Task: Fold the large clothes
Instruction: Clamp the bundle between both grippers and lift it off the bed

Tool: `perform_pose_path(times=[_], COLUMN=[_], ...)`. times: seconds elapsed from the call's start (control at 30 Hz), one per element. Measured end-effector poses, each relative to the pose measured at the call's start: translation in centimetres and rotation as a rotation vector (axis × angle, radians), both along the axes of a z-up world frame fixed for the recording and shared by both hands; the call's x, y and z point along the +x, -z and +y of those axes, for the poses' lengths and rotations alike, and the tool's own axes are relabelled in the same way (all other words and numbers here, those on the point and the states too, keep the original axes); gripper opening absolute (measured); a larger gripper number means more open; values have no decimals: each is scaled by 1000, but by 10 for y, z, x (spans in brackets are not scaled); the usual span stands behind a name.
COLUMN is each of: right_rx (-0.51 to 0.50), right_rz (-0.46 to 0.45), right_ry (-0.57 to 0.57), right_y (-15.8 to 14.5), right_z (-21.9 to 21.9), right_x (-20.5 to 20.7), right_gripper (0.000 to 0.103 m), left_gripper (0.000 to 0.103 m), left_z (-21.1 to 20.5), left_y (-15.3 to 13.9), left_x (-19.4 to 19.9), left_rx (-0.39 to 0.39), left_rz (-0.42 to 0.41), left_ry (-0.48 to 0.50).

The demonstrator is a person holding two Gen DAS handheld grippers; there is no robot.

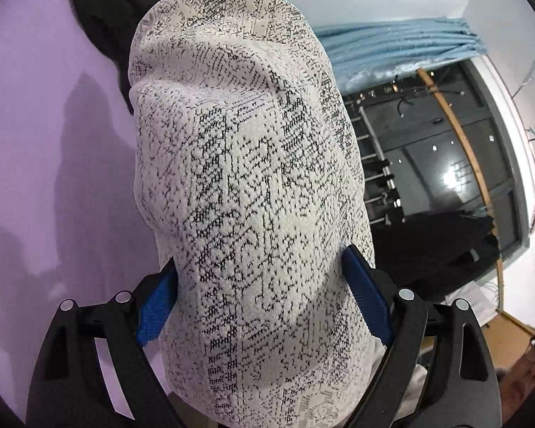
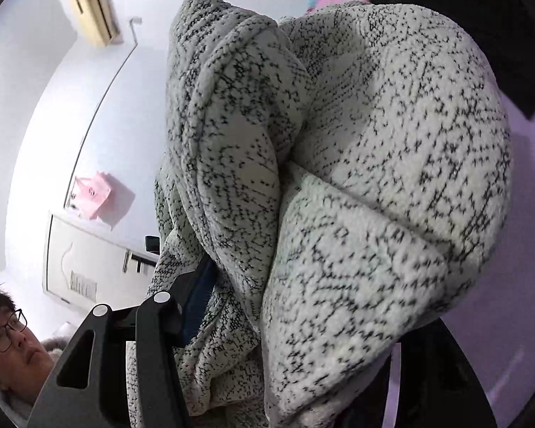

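A thick white knit garment flecked with black [image 1: 253,185] fills the space between the blue pads of the left gripper [image 1: 260,285], whose fingers [image 1: 367,292] stand wide and press into the bundled fabric from both sides. The cloth rises forward from the grip over a lavender surface [image 1: 35,142], where a black garment [image 1: 107,10] lies at the far edge. To the right, a blue curtain [image 1: 403,46] hangs above a dark window [image 1: 446,164].

In the right wrist view, the right gripper [image 2: 267,296] pinches the same garment [image 2: 356,178]: one blue-padded finger [image 2: 196,292] bears against folded layers, while the other finger is buried under cloth. The bulk bulges to the right over the lavender surface [image 2: 524,249]. Left of it, a white wall [image 2: 53,125] carries an air conditioner [image 2: 92,10] and a pink bag [image 2: 92,192].
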State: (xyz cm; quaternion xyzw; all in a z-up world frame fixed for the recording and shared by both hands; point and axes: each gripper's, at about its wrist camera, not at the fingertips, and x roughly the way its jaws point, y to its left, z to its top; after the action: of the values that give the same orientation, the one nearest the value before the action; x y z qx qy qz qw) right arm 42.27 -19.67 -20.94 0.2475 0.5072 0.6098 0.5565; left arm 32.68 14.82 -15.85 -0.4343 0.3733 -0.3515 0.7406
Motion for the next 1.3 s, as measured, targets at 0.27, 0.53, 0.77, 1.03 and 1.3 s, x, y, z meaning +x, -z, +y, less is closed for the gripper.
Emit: perform_pose_path(times=[0.27, 0.53, 0.77, 1.03, 1.3], right_rx=[-6, 7, 2, -14, -37], right_rz=[-57, -73, -62, -26, -15], right_ry=[-161, -322, -460, -615, -708], right_y=[-25, -38, -25, 36, 87], right_z=[128, 289, 417, 557, 634], right_x=[8, -4, -2, -68, -91], right_gripper=[55, 55, 55, 55, 55], left_gripper=[83, 83, 83, 83, 83], left_z=[112, 233, 338, 415, 463], left_y=[-18, -23, -3, 46, 97], left_x=[-82, -168, -259, -350, -396], left_rx=[5, 23, 20, -11, -57], left_rz=[-27, -47, -33, 17, 48], left_ry=[-129, -294, -444, -596, -682])
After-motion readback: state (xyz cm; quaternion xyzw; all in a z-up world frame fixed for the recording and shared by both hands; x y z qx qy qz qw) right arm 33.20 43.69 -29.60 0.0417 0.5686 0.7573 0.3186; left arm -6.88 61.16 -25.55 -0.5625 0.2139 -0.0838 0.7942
